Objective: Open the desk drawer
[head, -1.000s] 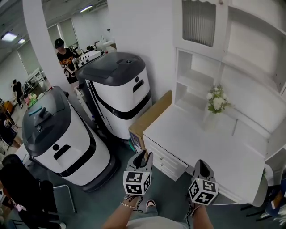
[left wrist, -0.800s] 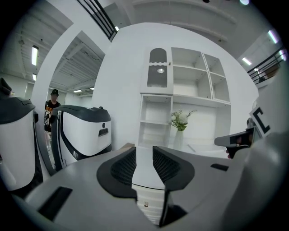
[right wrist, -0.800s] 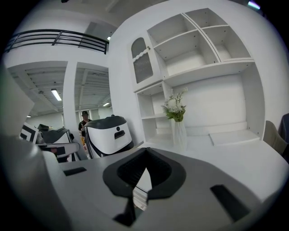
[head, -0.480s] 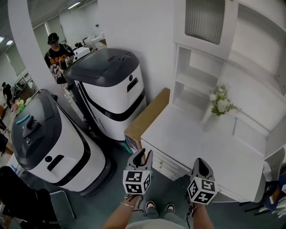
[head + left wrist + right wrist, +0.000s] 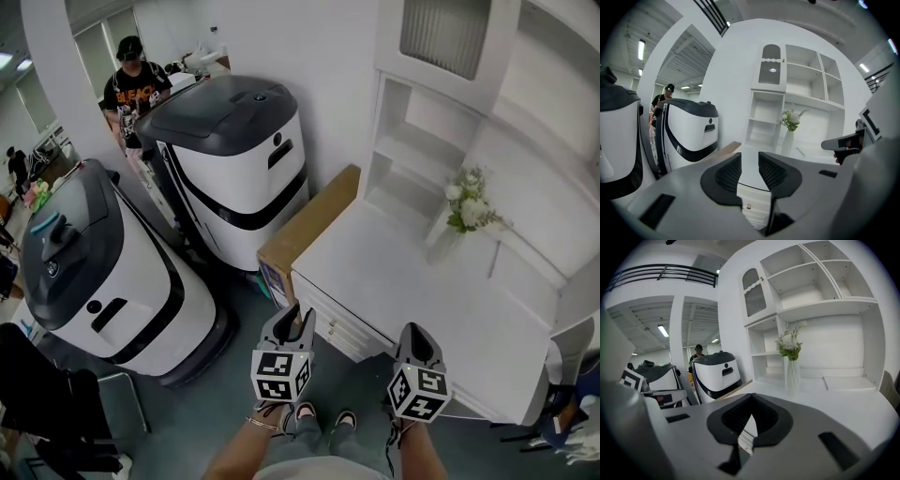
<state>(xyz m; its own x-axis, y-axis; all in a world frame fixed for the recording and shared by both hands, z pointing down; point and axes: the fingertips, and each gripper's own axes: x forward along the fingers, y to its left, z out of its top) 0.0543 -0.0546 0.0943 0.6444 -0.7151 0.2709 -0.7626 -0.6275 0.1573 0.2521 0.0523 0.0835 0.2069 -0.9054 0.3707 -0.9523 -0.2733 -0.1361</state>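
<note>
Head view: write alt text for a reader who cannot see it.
The left gripper and right gripper hover short of a white desk, its drawers shut. A vase of flowers stands on it; two machines stand left.

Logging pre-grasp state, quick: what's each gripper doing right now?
Left gripper: open, nothing between the jaws.
Right gripper: shut, holding nothing.

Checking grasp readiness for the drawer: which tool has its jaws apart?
The left tool: its jaws stand clearly apart, nothing between them, the desk showing through the gap. On the right tool the jaw tips meet.
</note>
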